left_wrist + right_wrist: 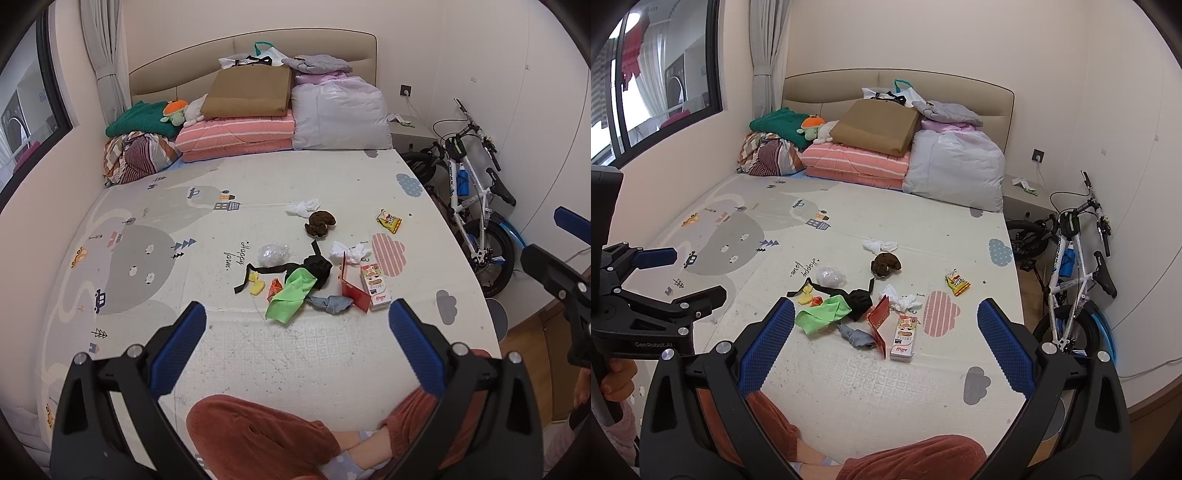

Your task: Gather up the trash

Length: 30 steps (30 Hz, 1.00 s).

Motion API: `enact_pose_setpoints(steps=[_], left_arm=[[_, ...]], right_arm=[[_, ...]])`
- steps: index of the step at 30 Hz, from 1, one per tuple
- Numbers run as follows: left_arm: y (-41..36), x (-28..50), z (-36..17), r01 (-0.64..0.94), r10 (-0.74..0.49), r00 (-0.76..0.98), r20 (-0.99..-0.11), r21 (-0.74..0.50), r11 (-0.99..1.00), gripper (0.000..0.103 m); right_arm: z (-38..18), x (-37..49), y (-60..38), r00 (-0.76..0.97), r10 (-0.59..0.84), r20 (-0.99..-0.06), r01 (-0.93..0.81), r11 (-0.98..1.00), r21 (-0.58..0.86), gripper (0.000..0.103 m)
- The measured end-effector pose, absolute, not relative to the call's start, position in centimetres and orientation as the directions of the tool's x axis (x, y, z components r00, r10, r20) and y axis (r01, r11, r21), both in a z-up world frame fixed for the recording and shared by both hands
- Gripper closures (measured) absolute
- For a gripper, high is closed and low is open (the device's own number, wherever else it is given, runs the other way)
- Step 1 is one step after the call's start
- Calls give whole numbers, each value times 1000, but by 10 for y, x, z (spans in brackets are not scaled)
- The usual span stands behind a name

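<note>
- Left gripper (297, 325): my jaws stand wide apart, nothing between them, held above the near end of the bed (155, 229).
- Right gripper (886, 325): jaws likewise spread wide and empty, raised over the same near end.
- Trash, general location: a loose cluster mid-mattress, ahead of both sets of jaws, on the patterned mat. No bin or bag for collecting is in view that I can identify.
- Green wrapper (290, 297): nearest piece, crumpled flat, lying dead ahead of my left jaws, long axis running diagonally from near-left to far-right.
- Pink carton (376, 286): long axis pointing away from me, just beside the red folded card (352, 286), which stands partly upright.
- Grey scrap (330, 303): between green wrapper and red card.
- Black strap (266, 271): strung across the cluster's left side, over a yellow scrap (256, 284).
- Clear plastic wad (273, 254), white tissue (349, 251), brown clump (319, 223), second tissue (304, 207), yellow snack packet (388, 220): farther back, the packet well apart to the right.
- Judgement: the green wrapper favours the left gripper; the carton and card sit between my right jaws' line of sight, so the right gripper suits them, closing across the carton's short width.
- Not trash, by my reading: folded bedding (236, 133) at the headboard, bicycle (476, 206) beside the bed.
</note>
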State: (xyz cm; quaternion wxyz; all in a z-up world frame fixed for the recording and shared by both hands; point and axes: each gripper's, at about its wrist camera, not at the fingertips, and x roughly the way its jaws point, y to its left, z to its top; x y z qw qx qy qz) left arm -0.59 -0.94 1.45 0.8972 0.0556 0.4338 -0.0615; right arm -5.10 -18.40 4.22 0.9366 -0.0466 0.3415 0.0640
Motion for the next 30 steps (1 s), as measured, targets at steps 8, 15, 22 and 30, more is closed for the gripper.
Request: enact_pose_setpoints(steps=[8,15,22,30], left_arm=[[-16,-4,21,177,-71,626,-776,53,983,4],[-15,-6,21,191,-89,636,-767,45,981,4],[-10,-10,19,195,-99,651,-753,40,980,4],[-13,-10,14,206,-97,651,-753,52,977,4]], right_arm=[[40,-52,-184,761,90,-642,-153,987,-43,7],[40,-52,-183,761,89,-642,-153,987,-44,7],[40,-52,-183,761,91,-642,-153,987,-43,7],[35,-47,-175,761,84,-644,-161,985,-61,7]])
